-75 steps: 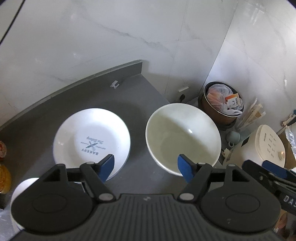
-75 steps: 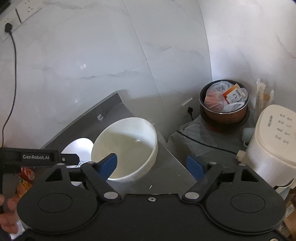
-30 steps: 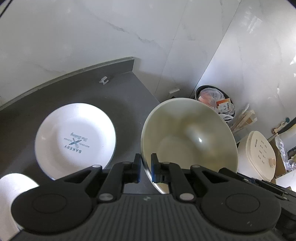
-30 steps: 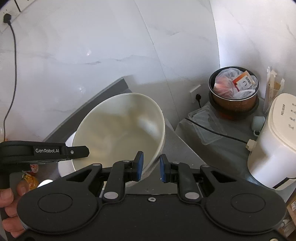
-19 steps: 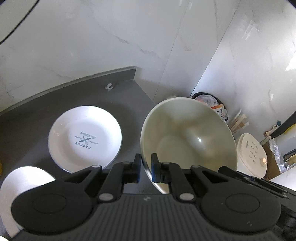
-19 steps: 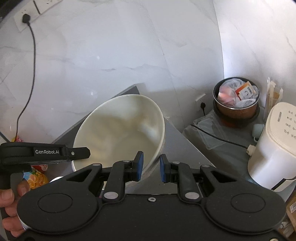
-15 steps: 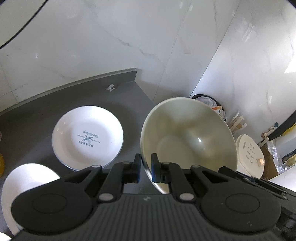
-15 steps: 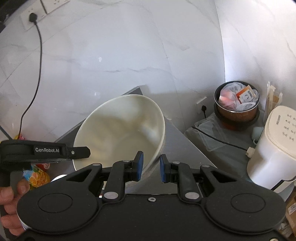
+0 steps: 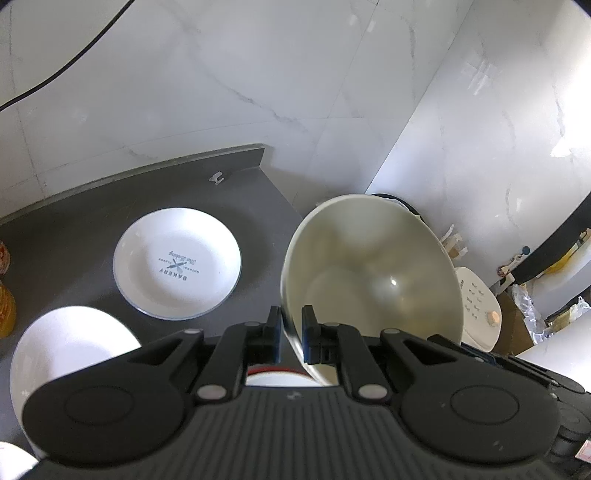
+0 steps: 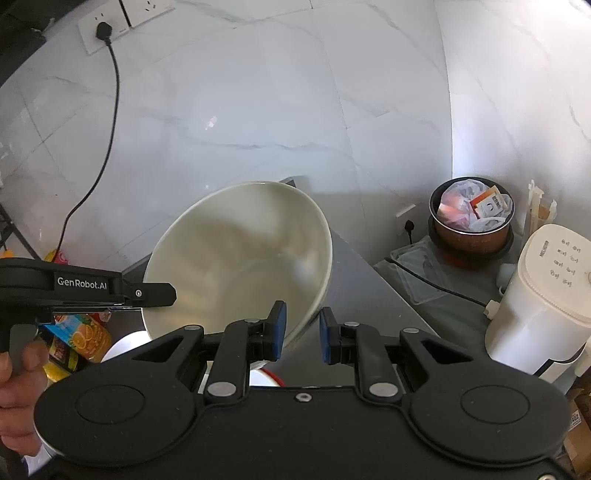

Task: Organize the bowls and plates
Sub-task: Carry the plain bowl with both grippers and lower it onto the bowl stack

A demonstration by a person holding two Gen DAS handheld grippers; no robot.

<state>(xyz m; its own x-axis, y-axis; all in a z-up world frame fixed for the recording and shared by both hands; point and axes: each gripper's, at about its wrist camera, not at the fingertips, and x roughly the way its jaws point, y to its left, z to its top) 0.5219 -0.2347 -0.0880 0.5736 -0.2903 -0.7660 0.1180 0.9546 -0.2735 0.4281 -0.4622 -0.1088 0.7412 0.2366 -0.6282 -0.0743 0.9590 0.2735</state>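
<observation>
1 cream bowl (image 9: 373, 266), 1 printed plate (image 9: 177, 263), 1 plain white plate (image 9: 70, 347), 2 grippers.

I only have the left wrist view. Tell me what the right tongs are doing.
Observer: The right tongs are closed on the bowl at its rim, with one pad inside and one outside.
Operator: Report what stands behind the bowl on the right. It blocks my view.
Observer: A brown pot stuffed with bags and packets.
Operator: Trace the black cable I see on the wall.
Observer: It runs up to a black plug in a white wall socket.
</observation>
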